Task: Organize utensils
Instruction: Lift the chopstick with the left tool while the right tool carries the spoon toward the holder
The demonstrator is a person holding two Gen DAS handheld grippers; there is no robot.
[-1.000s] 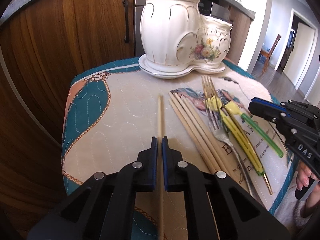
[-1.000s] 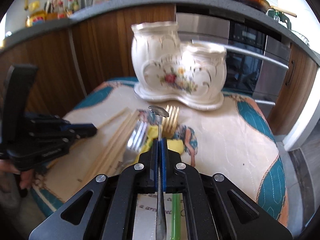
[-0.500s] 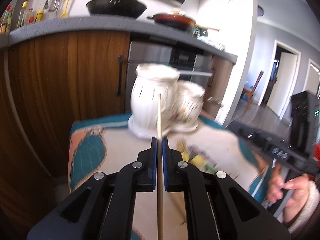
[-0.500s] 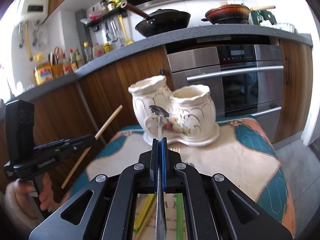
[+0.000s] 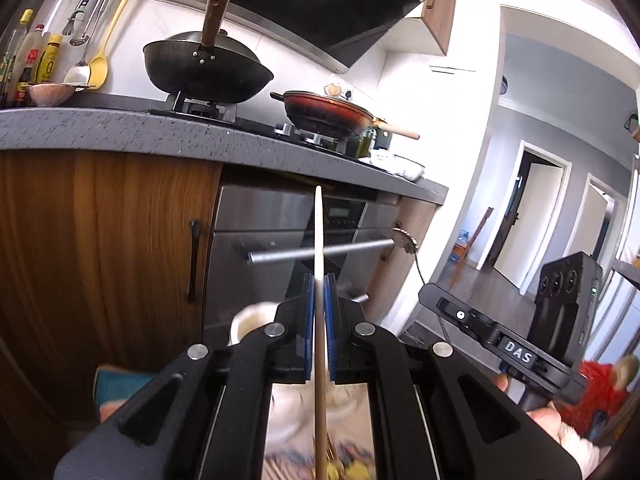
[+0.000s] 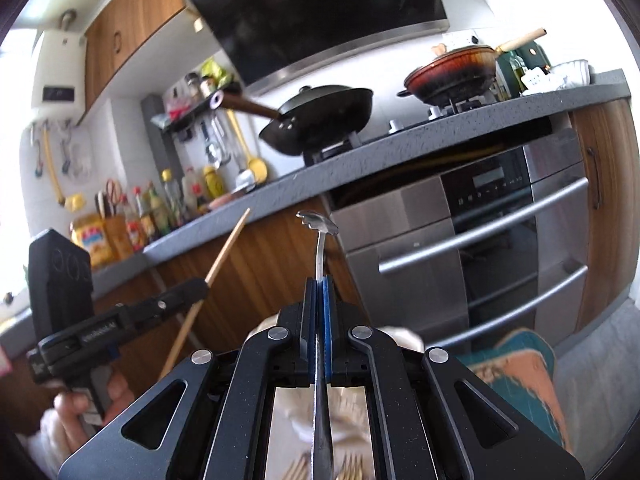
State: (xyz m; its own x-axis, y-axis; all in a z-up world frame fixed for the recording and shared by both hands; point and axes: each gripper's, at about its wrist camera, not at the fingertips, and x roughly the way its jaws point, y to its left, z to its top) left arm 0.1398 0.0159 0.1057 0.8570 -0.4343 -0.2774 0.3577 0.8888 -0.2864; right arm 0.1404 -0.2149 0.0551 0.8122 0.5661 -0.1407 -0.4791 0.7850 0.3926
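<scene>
Both grippers raised, each gripping a utensil.
Left gripper (image 5: 319, 280) clamps a chopstick (image 5: 319, 232) pointing to 12 o'clock; right gripper (image 6: 319, 282) clamps a fork handle (image 6: 320, 248).

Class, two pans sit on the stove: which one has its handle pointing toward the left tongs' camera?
The black wok: its brown handle rises toward the lens, hollow end showing. The red pan points its pale handle off rightward.

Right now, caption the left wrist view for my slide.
Left gripper clamps a wooden chopstick upright before the oven; right gripper holds a metal fork alongside.
</scene>
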